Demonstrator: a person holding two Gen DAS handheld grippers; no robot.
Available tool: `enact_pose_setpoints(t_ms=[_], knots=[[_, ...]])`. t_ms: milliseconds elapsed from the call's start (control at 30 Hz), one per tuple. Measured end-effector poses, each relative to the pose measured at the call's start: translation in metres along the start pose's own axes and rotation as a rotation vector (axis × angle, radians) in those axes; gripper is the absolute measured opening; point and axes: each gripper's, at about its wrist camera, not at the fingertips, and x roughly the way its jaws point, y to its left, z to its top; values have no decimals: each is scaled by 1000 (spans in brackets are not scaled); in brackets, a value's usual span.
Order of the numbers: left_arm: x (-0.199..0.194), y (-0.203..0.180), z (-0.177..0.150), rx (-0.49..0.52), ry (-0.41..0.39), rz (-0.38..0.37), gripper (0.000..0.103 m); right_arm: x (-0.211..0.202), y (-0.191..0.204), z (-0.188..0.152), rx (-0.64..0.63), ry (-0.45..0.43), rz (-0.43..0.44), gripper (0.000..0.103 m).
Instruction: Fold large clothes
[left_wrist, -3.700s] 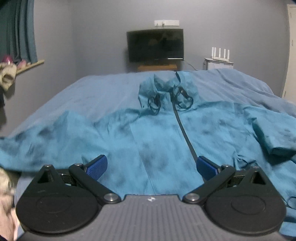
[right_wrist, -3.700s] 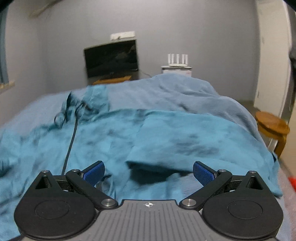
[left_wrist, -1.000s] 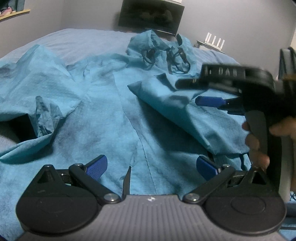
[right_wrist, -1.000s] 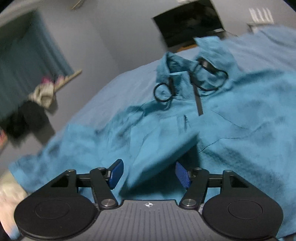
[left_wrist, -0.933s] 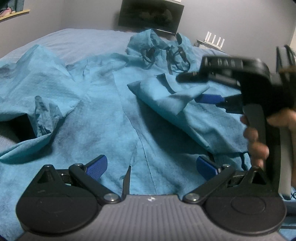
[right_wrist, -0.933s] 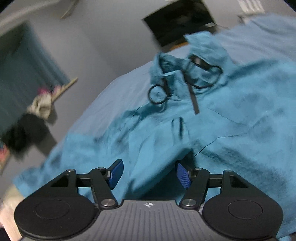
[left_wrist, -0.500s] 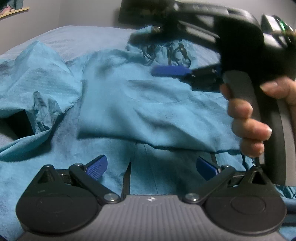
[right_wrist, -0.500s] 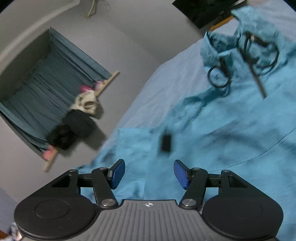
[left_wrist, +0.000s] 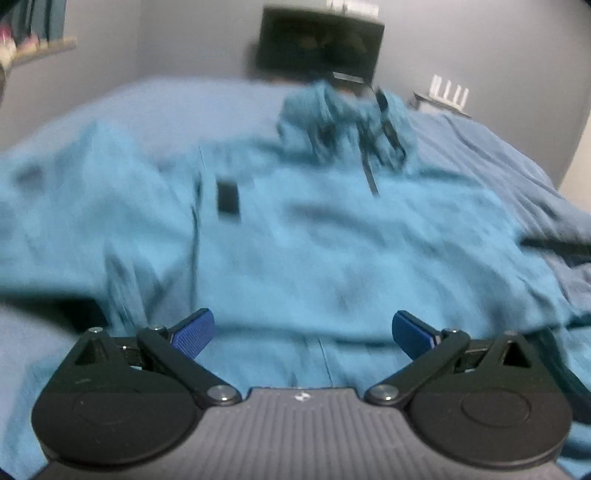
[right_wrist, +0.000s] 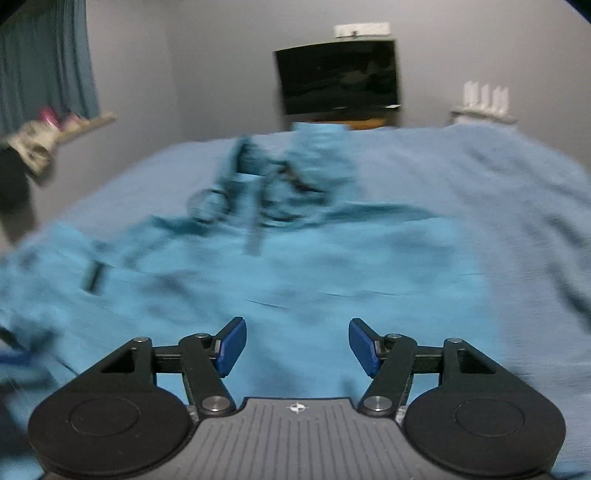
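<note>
Lying flat, jacket (right_wrist: 295, 266) (collar toward the television (right_wrist: 338, 75))

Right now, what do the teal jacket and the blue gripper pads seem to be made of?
The teal jacket looks like thin matte woven cloth, perhaps cotton or nylon: it creases and drapes softly. The pads of the left gripper look like ribbed blue rubber or plastic; fine ridges show.

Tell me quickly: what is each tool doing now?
Left tool: open, holding nothing, above the teal jacket.
Right tool: open, holding nothing.
</note>
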Motion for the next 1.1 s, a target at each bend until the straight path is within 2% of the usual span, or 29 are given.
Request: enact_pose_setpoints(t_ms=[67,167,267,367,400,500,567,633,733,833,933,1000,1100], knots=[[11,-5,19,32,19,37,103,3,-14,-11,-53,13,-67,65],[39,-12,32,61,19,49,103,13,-27,-26,-79,23,-126,65],[70,-13,22,77,37,84,103,36,-37,-41,-130,63,-170,65],[92,-6,-5,100,99,136,103,57,-51,-52,-141,107,-279,66],[97,-2,-10,87,108,130,103,58,-59,-52,-102,104,-296,71],[100,4,-11,38,102,111,103,57,-76,-50,-6,77,-298,73],[103,6,-13,27,94,110,103,54,-78,-52,20,41,-274,81],[103,5,-18,20,70,108,103,44,-75,-54,33,-14,-263,94],[98,3,-21,29,53,113,103,31,-68,-56,16,-119,-288,102],[84,3,-23,36,57,110,103,21,-61,-56,-10,-170,-310,102],[54,-3,-22,39,-10,95,103,1,-52,-58,-31,-223,-347,103],[24,-5,-20,42,-82,88,103,-8,-49,-57,-34,-241,-320,103],[-19,6,-9,20,-131,71,103,-23,-49,-55,6,-252,-243,103]])
